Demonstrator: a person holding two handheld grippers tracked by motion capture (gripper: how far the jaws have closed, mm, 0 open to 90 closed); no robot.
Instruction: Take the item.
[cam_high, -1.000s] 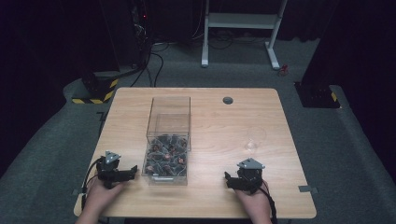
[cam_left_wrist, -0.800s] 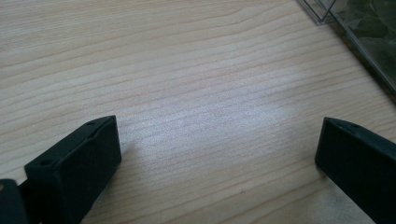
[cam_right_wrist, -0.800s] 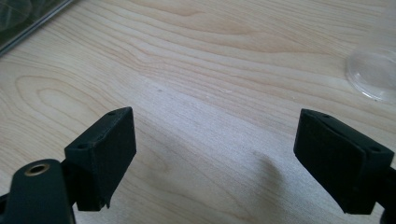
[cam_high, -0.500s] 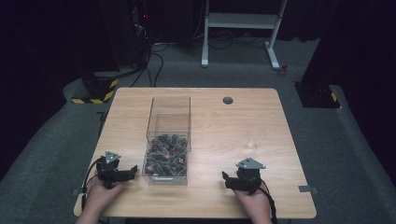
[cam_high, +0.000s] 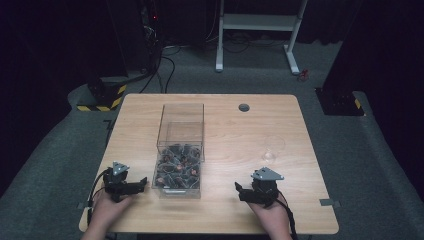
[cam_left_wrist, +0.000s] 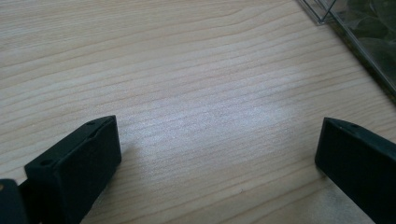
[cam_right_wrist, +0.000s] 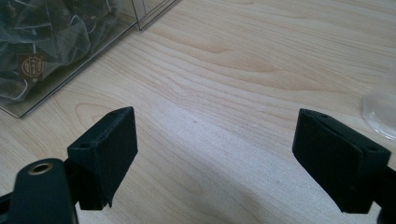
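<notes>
At the near edge: both grippers rest low on the table (cam_high: 300, 130), one to each side of the box (cam_high: 180, 150).
Left gripper (cam_high: 141, 183): jaws spread wide, nothing between them but bare wood; it sits just left of the box's near end, and its jaws point at that wall.
Right gripper (cam_high: 239, 190): jaws likewise spread and empty; it lies further off, well right of the box, pointing back toward it.
Box: clear plastic, long axis running away from the person.
Tea bags (cam_high: 178, 169): heaped in the box's near half.
Glass (cam_high: 273, 146): beyond the right gripper, a little to its right.
Nearer hand: the left, I'd judge.
Catch: the bags sit behind the walls, so either gripper would probably have to come over the rim.
</notes>
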